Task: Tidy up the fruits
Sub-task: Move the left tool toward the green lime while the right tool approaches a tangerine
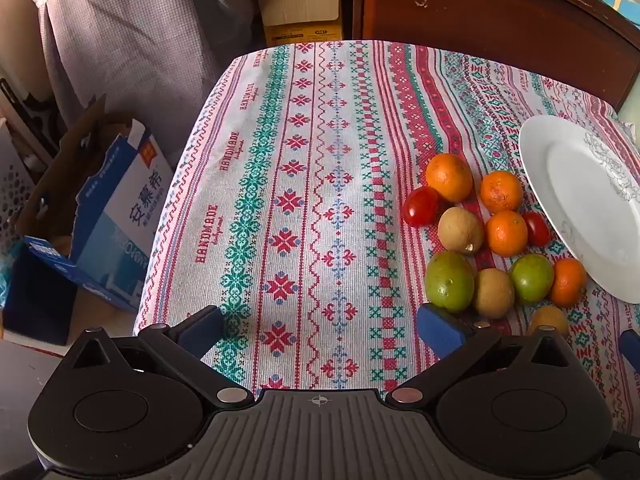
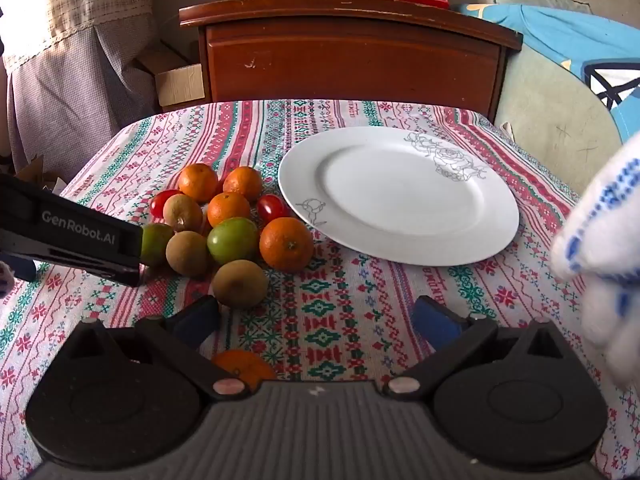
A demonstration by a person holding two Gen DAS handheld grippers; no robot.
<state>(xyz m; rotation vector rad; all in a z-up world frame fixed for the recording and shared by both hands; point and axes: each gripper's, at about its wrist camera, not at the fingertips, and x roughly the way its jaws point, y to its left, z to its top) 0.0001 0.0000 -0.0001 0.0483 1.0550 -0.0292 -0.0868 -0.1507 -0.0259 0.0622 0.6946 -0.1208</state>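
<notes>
A cluster of fruit lies on the patterned tablecloth (image 1: 304,200): several oranges (image 2: 286,244), green fruits (image 2: 233,240), brown fruits (image 2: 239,283) and red tomatoes (image 2: 272,207). A white plate (image 2: 400,196) with a drawn rose sits just right of the cluster; it also shows in the left wrist view (image 1: 584,204). My left gripper (image 1: 320,330) is open and empty, left of the fruit (image 1: 448,280). My right gripper (image 2: 316,320) is open and empty over the cloth, just near of the cluster. One orange (image 2: 244,366) lies under its left finger. The left gripper's body (image 2: 72,236) reaches in from the left.
A brown wooden cabinet (image 2: 352,60) stands behind the table. Cardboard boxes (image 1: 100,216) sit on the floor left of the table. A white-gloved hand (image 2: 608,248) is at the right edge. A blue cushion (image 2: 580,48) lies at the back right.
</notes>
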